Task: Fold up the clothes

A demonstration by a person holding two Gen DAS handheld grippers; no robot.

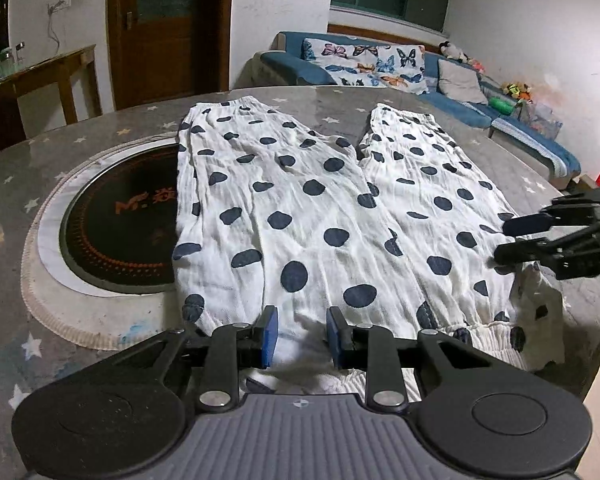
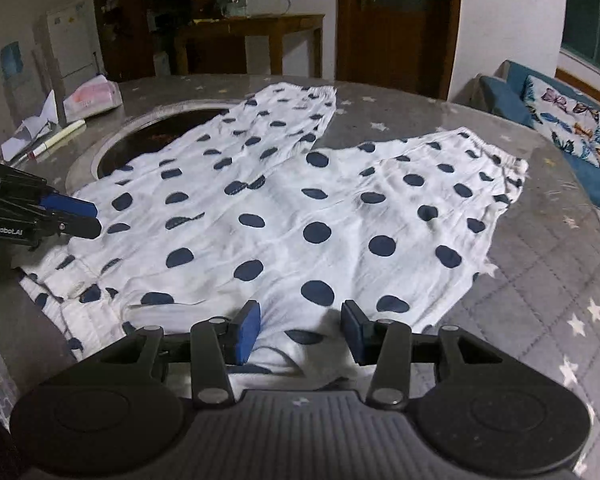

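White polka-dot trousers (image 1: 300, 200) lie flat on the worktop (image 1: 100, 344), with the left gripper (image 1: 302, 338) and right gripper (image 2: 300, 332) both apart over the near waistband, gripping nothing.

We count one pair of white polka-dot trousers (image 1: 300, 208) with two legs spread flat, one round table (image 1: 100, 344) with one dark inset hob (image 1: 120, 216), and two grippers. On the table's far side we see two pens (image 2: 60, 136), one pink packet (image 2: 94, 96), and beyond it one sofa (image 1: 440, 80).
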